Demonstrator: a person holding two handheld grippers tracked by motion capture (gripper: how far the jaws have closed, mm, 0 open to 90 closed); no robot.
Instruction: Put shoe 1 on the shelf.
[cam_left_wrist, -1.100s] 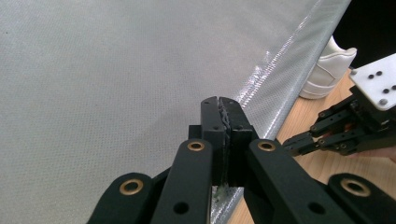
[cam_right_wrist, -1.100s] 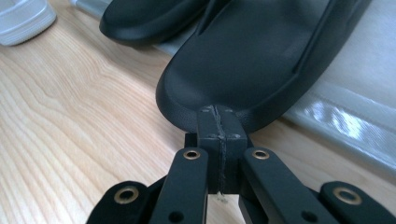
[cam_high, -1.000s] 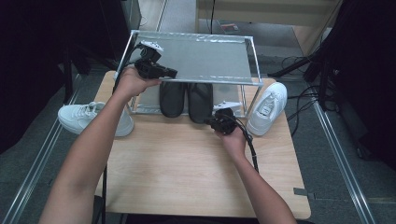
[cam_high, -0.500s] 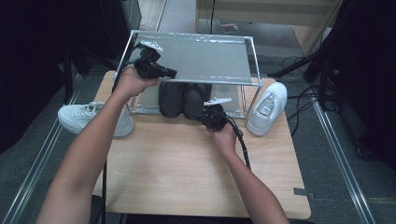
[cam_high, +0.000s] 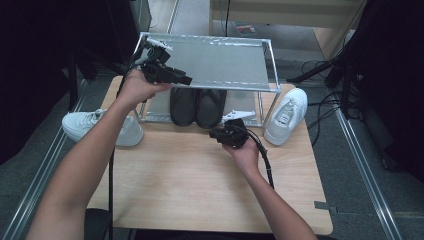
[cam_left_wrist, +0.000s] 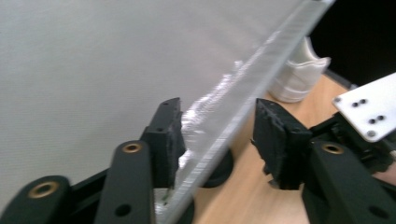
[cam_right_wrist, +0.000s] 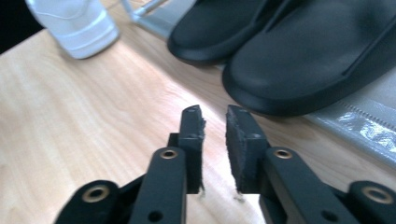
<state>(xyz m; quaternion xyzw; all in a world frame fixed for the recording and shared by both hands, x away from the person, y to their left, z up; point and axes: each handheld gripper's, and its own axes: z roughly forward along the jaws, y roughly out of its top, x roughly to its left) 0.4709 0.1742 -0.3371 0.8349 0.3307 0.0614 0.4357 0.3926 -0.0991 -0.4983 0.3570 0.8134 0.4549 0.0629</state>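
A metal shoe rack stands at the back of the wooden table. My left gripper is at the front rail of the top shelf. Its jaws have just been opening and straddle the rail without pressing on it. A pair of black slippers sits on the lower shelf. My right gripper hovers low over the table just in front of them. Its jaws have just been opening and stand slightly apart with nothing between them.
One white sneaker lies off the table's left edge beside the rack. Another white sneaker sits at the rack's right. Cables trail from both grippers. Dark equipment surrounds the table.
My right hand has shifted left along the rack's front, towards the slippers. The left hand stays at the top shelf's front rail.
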